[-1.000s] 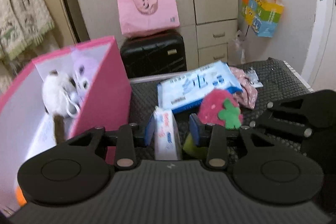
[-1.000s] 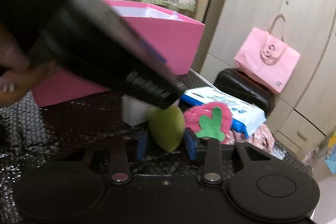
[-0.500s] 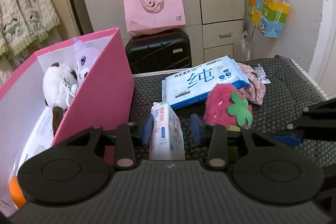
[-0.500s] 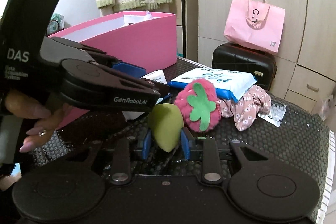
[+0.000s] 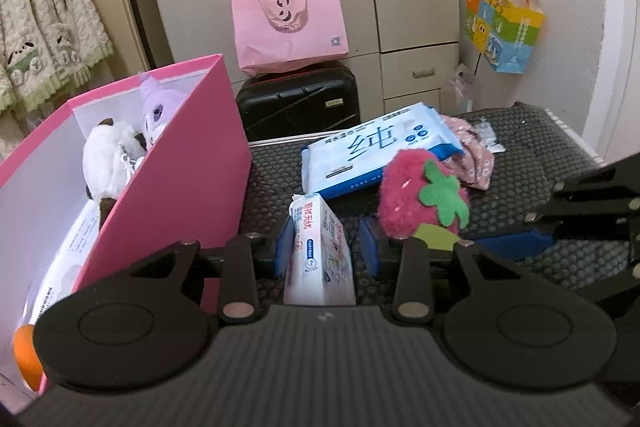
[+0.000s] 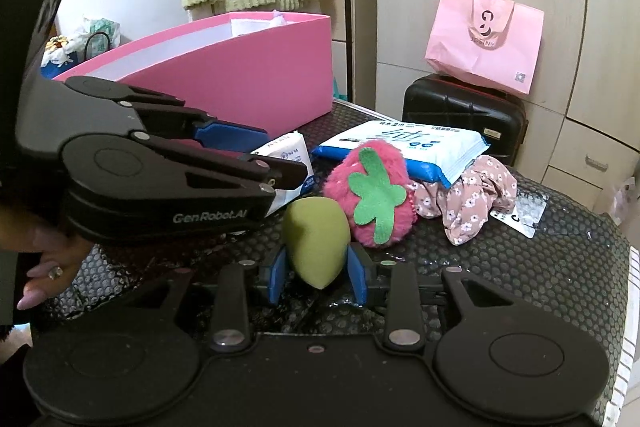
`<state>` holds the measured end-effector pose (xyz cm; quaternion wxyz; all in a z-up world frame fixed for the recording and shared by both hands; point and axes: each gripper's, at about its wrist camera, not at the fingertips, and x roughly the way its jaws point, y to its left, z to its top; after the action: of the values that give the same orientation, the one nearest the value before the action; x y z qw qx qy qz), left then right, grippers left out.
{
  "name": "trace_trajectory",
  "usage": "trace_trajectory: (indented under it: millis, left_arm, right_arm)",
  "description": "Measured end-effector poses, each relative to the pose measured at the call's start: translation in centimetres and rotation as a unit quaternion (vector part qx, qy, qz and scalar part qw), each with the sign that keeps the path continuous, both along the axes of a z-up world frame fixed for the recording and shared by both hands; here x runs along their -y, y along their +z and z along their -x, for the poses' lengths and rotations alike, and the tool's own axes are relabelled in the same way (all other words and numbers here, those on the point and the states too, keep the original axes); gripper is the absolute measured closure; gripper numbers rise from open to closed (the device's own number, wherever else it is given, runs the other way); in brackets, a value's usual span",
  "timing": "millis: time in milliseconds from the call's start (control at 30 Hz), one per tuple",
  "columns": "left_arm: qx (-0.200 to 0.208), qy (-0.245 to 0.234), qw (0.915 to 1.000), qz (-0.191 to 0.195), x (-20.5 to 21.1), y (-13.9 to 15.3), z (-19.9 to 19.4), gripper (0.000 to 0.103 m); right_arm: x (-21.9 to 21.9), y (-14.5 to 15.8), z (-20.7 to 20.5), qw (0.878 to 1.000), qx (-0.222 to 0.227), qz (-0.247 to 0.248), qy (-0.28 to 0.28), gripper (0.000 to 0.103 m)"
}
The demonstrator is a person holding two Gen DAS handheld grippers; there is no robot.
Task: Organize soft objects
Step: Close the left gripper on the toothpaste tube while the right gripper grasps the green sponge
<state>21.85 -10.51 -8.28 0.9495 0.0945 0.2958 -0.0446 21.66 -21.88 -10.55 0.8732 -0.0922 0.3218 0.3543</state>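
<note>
My left gripper (image 5: pixel 326 253) is open around a small white tissue pack (image 5: pixel 320 255) that stands on the black mat; it also shows in the right wrist view (image 6: pixel 288 163). My right gripper (image 6: pixel 318 273) stands around a green egg-shaped sponge (image 6: pixel 316 239), its blue pads touching both sides. A red plush strawberry (image 6: pixel 370 195) with a green leaf lies just behind the sponge, also in the left wrist view (image 5: pixel 420 199). The pink box (image 5: pixel 180 163) at left holds a white plush (image 5: pixel 108 163) and a purple plush (image 5: pixel 158 111).
A large blue-white wipes pack (image 5: pixel 376 151) and a floral pink cloth (image 6: pixel 468 199) lie at the back of the mat (image 6: pixel 560 267). A black suitcase (image 5: pixel 296 99) with a pink tote bag (image 5: pixel 288 23) stands behind. An orange ball (image 5: pixel 26 359) sits in the box's near corner.
Both grippers have drawn back and steadied. The left gripper has swung out of the right view's middle to its left side. The right jaws have closed in on the green sponge.
</note>
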Motion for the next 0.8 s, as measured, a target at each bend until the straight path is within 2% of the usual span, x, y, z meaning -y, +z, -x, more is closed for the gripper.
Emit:
trace_trajectory:
  millis: [100, 200, 300, 367, 533, 800]
  left_arm:
    - [-0.005, 0.01, 0.9999, -0.013, -0.1, -0.7, -0.3, 0.065]
    - [0.018, 0.007, 0.9989, -0.043, 0.2, -0.9, 0.4, 0.077]
    - [0.032, -0.002, 0.9972, -0.067, 0.7, -0.9, 1.2, 0.082]
    - [0.037, -0.007, 0.9968, -0.07, 0.8, -0.8, 1.5, 0.083]
    - [0.042, -0.028, 0.9975, -0.049, 0.6, -0.2, 2.5, 0.087]
    - [0.019, -0.063, 0.9978, 0.011, 0.5, 0.7, 3.5, 0.086]
  right_arm:
    - [-0.2, -0.3, -0.4, 1.0, -0.008, -0.005, 0.005, 0.063]
    - [-0.4, -0.5, 0.0, 1.0, 0.0, -0.002, 0.006, 0.066]
    - [-0.5, -0.2, 0.6, 1.0, 0.01, -0.001, 0.0, 0.068]
    - [-0.3, 0.0, 0.8, 1.0, 0.014, 0.001, -0.006, 0.068]
    - [1.2, 0.7, 1.4, 0.999, 0.016, -0.012, -0.032, 0.069]
    - [3.4, 1.6, 2.3, 0.997, 0.023, -0.017, -0.065, 0.069]
